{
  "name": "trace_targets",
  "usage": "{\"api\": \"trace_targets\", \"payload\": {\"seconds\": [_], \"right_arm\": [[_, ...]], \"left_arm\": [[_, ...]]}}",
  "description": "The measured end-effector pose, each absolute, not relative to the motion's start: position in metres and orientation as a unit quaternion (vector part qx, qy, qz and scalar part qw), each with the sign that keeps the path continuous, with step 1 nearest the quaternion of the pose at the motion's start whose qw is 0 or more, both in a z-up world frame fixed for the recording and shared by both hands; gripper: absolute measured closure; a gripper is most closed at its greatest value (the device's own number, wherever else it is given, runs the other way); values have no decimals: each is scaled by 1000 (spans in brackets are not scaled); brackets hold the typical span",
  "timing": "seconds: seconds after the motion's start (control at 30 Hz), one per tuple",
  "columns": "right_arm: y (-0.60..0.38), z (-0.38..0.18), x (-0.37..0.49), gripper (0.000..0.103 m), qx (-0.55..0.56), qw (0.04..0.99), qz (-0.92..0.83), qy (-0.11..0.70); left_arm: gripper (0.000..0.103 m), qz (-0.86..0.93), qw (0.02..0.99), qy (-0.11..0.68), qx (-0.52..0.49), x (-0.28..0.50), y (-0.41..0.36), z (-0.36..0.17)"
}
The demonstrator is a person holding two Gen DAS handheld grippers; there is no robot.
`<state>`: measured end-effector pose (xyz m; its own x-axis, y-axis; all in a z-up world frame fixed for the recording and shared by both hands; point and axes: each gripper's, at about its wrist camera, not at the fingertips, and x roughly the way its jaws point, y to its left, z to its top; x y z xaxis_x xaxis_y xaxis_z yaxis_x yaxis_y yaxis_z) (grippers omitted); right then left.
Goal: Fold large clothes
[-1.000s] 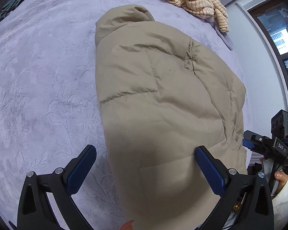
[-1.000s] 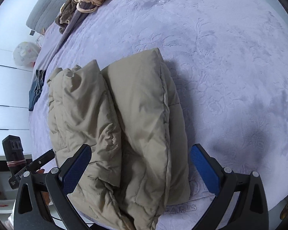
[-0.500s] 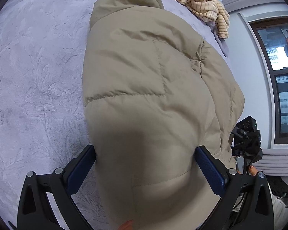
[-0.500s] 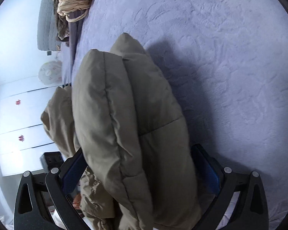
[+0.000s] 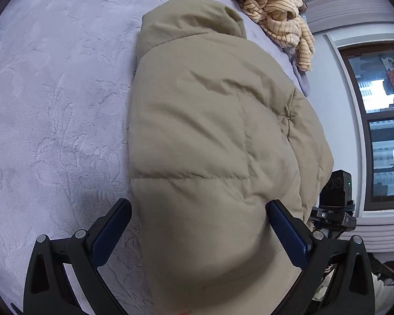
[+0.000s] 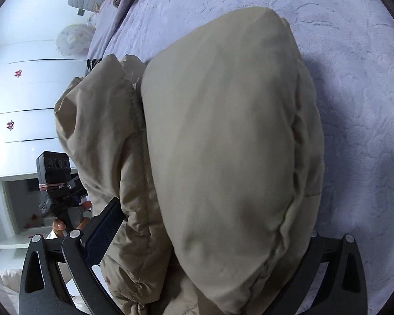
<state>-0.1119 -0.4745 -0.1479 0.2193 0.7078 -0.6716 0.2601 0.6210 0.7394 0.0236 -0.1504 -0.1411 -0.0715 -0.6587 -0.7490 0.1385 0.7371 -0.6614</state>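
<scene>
A beige puffer jacket [image 5: 205, 131] lies folded on a lilac bedspread [image 5: 52, 105], its collar end pointing away from me. My left gripper [image 5: 201, 225] stands open, its blue pads on either side of the jacket's near end. In the right wrist view the jacket [image 6: 223, 131] bulges up in thick stacked layers. My right gripper [image 6: 197, 236] is open around it. Its left pad [image 6: 105, 228] touches the crumpled layer; the jacket hides the right pad. Each view shows the other hand-held gripper at the jacket's far edge.
A striped yellow garment [image 5: 275, 8] is heaped at the bed's far corner. A dark window [image 5: 380, 120] is on the right wall. White wardrobe doors [image 6: 21, 105] and a pale bag [image 6: 72, 39] stand beyond the bed's left side. Bare bedspread [image 6: 354, 105] lies right of the jacket.
Both grippers have pushed in onto the jacket, which now fills the space between their fingers. The folded bundle has bunched up higher. The finger spacing looks unchanged.
</scene>
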Motion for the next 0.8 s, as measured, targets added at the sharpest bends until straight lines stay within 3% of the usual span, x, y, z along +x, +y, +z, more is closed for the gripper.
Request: {"api": "trace_targets", "payload": {"seconds": [0.2,0.4,0.47,0.57,0.7,0.8], "right_arm": [[-479,-160,-108,0,415,656,172,606],[-474,-170,-104,0,426,646,156,614],[-473,-168,-100,0,435,640,149,616],[-477,-166,-103,8,443,637,154,612],[-479,-156,-107,32,454,639,173,597],[-477,-146,-108,36,461,639,193,585]], "left_arm": [[0,-338,586,683,-276,25,-160,-179],[0,-323,598,686,-260,22,-177,-177],[8,-321,615,680,-239,20,-182,-167],[18,-327,635,668,-208,17,-187,-148],[27,-337,647,655,-196,17,-185,-127],[27,-351,652,642,-198,16,-182,-110]]}}
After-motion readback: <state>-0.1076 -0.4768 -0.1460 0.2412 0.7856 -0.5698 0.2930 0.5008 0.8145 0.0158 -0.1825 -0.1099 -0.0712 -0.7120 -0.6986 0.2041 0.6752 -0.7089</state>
